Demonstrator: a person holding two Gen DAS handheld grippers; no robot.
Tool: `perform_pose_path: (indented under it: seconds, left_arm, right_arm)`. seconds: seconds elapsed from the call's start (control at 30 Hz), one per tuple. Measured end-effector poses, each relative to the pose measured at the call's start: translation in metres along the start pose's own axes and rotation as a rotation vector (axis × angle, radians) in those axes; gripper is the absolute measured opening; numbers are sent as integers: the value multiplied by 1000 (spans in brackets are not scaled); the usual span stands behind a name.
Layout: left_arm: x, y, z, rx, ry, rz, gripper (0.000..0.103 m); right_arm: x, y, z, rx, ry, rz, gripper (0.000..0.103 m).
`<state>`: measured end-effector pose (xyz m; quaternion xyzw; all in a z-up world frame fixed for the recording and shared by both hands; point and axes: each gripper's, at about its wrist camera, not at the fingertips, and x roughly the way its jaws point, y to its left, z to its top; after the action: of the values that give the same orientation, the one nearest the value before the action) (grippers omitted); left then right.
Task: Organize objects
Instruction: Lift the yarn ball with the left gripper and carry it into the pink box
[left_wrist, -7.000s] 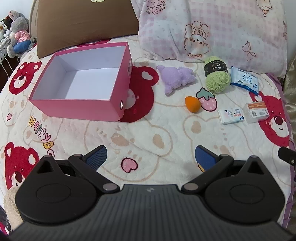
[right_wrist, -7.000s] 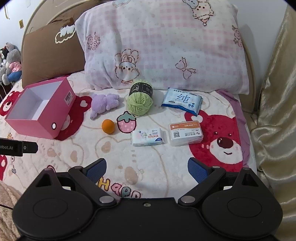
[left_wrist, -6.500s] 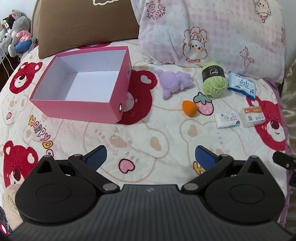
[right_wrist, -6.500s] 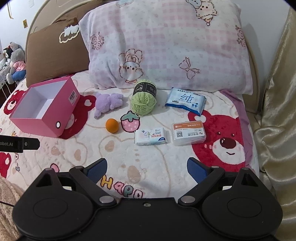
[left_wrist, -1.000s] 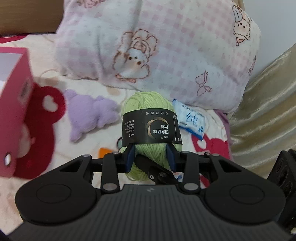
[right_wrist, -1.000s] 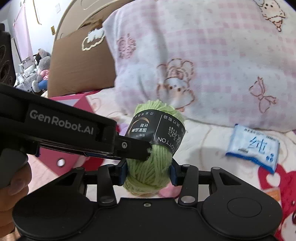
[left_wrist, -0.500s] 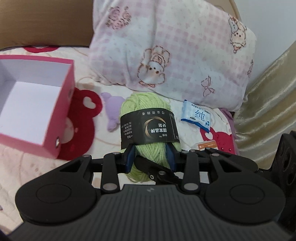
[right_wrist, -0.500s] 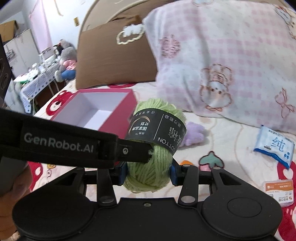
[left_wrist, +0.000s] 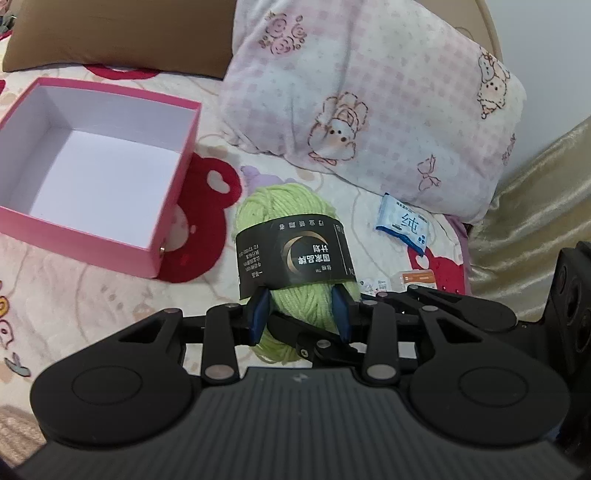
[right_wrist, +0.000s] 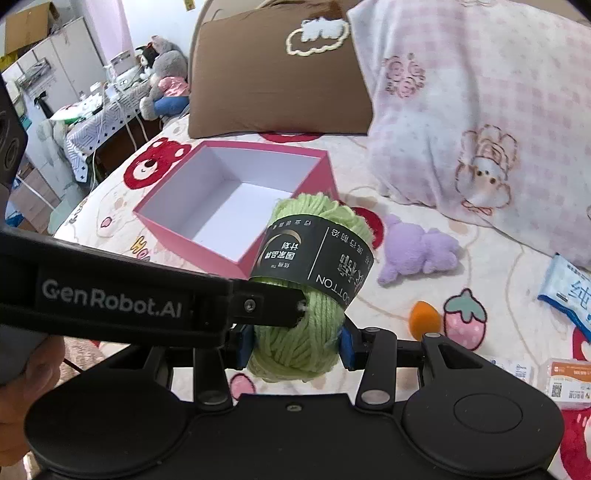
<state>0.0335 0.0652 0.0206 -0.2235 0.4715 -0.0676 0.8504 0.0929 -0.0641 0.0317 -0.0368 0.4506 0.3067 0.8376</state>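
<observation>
A green yarn ball (left_wrist: 291, 218) with a black paper band hangs above the bed, gripped from two sides. My left gripper (left_wrist: 300, 311) is shut on its lower half. My right gripper (right_wrist: 295, 343) is shut on the same yarn ball (right_wrist: 314, 332), and the left gripper's finger (right_wrist: 273, 302) crosses in from the left and presses into it. The open pink box (left_wrist: 74, 240) with a white inside lies on the blanket to the left. In the right wrist view the pink box (right_wrist: 177, 229) sits just behind the yarn.
A purple plush (right_wrist: 417, 247), an orange sponge (right_wrist: 424, 317), a blue wipes pack (right_wrist: 569, 291) and a small orange-labelled box (right_wrist: 569, 380) lie on the blanket to the right. A pink checked pillow (left_wrist: 369, 92) and a brown pillow (right_wrist: 273, 74) line the back.
Both grippers have lifted the yarn ball and carried it left; the pink box has come into view much closer. Both grips are unchanged.
</observation>
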Motion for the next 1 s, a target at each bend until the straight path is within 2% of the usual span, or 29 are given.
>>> perform_pose_path:
  seconds: [0.17, 0.5, 0.73, 1.0]
  left_arm:
    - [-20, 10, 8, -12, -11, 6, 35]
    - [-53, 31, 36, 0, -51, 72, 35]
    - [-60, 67, 72, -34, -38, 136, 35]
    - [-36, 119, 113, -33, -3, 179, 35]
  right_arm:
    - [-4, 16, 13, -26, -7, 24, 49]
    - [9, 45, 53, -33, -14, 92, 49]
    - [48, 62, 92, -14, 8, 170, 49]
    - [108, 64, 123, 46, 42, 216, 49]
